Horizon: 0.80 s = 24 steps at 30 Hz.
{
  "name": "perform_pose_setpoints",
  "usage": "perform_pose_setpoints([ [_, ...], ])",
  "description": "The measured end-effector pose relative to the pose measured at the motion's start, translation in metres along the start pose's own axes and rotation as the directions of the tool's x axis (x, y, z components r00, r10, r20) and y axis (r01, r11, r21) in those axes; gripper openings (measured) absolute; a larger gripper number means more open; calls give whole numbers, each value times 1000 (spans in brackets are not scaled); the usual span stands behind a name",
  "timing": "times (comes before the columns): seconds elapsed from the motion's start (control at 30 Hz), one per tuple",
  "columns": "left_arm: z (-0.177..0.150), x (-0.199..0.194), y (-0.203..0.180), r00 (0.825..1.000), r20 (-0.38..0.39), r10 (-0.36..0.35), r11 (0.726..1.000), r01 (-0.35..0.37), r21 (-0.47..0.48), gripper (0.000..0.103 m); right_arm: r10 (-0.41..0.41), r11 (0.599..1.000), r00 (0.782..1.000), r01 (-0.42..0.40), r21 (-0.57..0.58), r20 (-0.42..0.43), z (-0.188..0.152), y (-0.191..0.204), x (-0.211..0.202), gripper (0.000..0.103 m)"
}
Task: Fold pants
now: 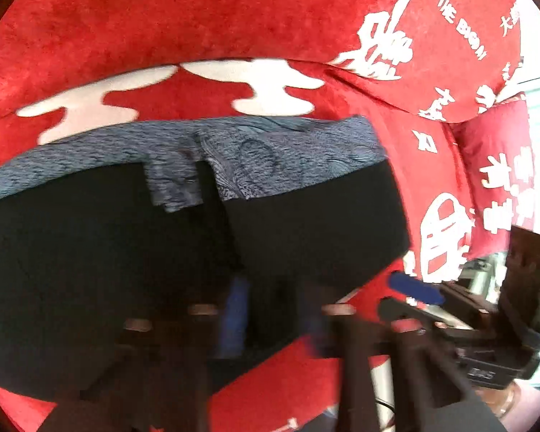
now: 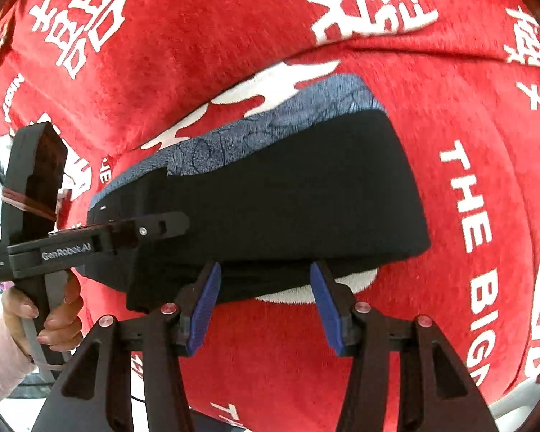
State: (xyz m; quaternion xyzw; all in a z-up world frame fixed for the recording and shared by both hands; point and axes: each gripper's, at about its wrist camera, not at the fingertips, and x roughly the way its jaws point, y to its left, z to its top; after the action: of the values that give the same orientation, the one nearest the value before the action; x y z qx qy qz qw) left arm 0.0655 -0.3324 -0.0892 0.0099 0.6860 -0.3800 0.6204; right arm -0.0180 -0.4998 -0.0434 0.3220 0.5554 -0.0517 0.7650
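Observation:
The black pants (image 2: 288, 198) lie folded into a compact bundle on the red blanket, with a blue-grey patterned waistband (image 2: 270, 122) along the far edge. In the blurred left wrist view the pants (image 1: 108, 252) fill the middle, and my left gripper (image 1: 273, 309) is shut on black fabric at their near edge. From the right wrist view the left gripper (image 2: 178, 223) reaches in from the left onto the bundle's left end. My right gripper (image 2: 266, 270) is open, with its blue pads (image 2: 203, 309) on either side of the bundle's near edge and not pressing it.
A red plush blanket (image 2: 306, 342) with large white characters covers the surface. A matching red cushion (image 1: 432, 36) rises behind the pants. A hand (image 2: 57, 309) in a pale sleeve holds the left gripper's handle. The right gripper's blue pad (image 1: 414, 288) shows at the right.

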Motion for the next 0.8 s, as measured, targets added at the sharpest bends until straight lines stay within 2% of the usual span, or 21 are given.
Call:
perform_pose_setpoints([
  [0.07, 1, -3, -3, 1000, 6, -4, 1000, 4, 7, 6, 22, 999, 1000, -21, 29, -10, 0, -4, 2, 56],
  [0.23, -9, 1, 4, 993, -10, 115, 992, -115, 57, 5, 30, 999, 1000, -30, 30, 4, 5, -13, -11, 55],
  [0.37, -18, 3, 19, 996, -19, 88, 996, -87, 18, 5, 60, 998, 998, -61, 13, 25, 18, -28, -23, 55],
  [0.5, -18, 5, 13, 993, -6, 120, 992, -119, 38, 5, 80, 996, 996, -81, 37, 38, 56, -57, -23, 56],
  [0.67, -18, 4, 15, 994, 0, 108, 994, -108, 23, 5, 151, 979, 988, -151, 134, 14, 119, -106, 8, 57],
  [0.77, -19, 5, 16, 994, 3, 107, 994, -107, 15, 5, 250, 945, 966, -230, 233, -61, 135, -127, 46, 57],
  [0.8, -19, 4, 16, 994, 4, 108, 994, -108, 10, 5, 251, 942, 963, -220, 253, -98, 136, -129, 58, 44],
])
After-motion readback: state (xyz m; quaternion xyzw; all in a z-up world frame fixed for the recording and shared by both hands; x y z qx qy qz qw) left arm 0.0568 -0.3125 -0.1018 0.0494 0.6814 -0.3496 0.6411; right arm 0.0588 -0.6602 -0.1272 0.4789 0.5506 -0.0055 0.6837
